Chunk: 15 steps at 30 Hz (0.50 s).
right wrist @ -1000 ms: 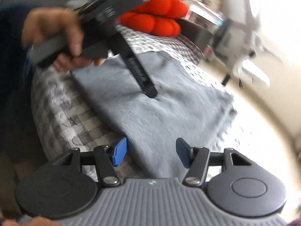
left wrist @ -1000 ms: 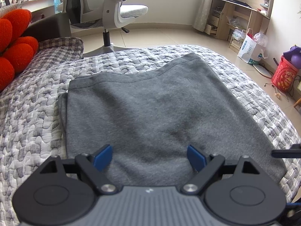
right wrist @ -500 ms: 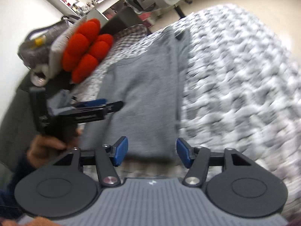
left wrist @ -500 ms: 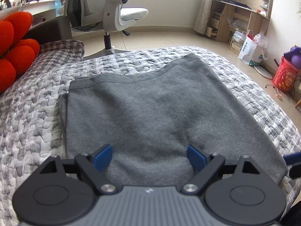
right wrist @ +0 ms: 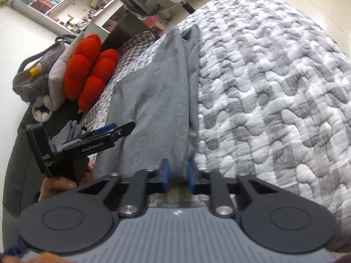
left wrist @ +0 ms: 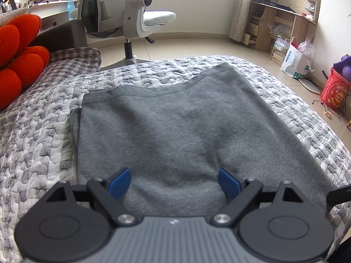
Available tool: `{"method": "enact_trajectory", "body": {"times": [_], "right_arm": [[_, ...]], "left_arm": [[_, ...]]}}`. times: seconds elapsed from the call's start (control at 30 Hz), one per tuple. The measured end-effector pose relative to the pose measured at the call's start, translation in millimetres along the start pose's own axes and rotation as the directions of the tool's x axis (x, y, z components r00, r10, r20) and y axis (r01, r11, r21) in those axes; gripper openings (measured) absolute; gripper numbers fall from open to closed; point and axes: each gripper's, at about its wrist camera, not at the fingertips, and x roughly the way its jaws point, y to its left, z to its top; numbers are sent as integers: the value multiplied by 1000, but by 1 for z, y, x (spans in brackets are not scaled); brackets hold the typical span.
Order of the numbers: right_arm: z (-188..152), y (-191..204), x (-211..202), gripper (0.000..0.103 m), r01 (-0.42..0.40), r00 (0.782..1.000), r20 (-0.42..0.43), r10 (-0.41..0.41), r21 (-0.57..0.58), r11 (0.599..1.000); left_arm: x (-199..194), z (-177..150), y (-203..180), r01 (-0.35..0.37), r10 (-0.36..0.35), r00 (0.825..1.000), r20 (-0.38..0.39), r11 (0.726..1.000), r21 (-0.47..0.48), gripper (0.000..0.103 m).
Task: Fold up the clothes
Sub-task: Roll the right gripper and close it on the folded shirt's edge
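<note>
A grey folded garment (left wrist: 175, 120) lies flat on the quilted bed (left wrist: 33, 142). My left gripper (left wrist: 174, 179) hovers over its near edge, open wide, with nothing pinched between its blue pads. In the right wrist view the same gripper (right wrist: 122, 127) shows at the left, held by a hand (right wrist: 57, 186). My right gripper (right wrist: 177, 175) sits at the garment's (right wrist: 153, 100) near corner, by its right edge. Its jaws are closing, with the grey cloth's edge between the pads and pressed by them. One of its fingers shows at the right edge of the left wrist view (left wrist: 337, 195).
A red plush cushion (left wrist: 19, 61) lies at the head of the bed, left of the garment. Beyond the bed stand a white office chair (left wrist: 140, 15) and wooden shelves (left wrist: 283, 22). On the floor at right are a white bag (left wrist: 296, 61) and a red bucket (left wrist: 335, 92).
My right gripper rolled over, swung to the garment's near corner and narrowed its jaws onto the cloth edge. The left gripper stayed in place, still open.
</note>
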Motion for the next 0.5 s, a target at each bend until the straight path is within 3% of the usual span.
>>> {"method": "enact_trajectory", "body": {"times": [0.27,0.5], "right_arm": [[3,12,-4,11,-46,996,77,50,-47,998],[5,14,-3,10,-53,994,92,58,-52,997]], "left_arm": [[-4,3,6,11,-12,1000,-11,999,-38,89],[-7,1,5,4,-4,1000,-9,999,-38,89]]}}
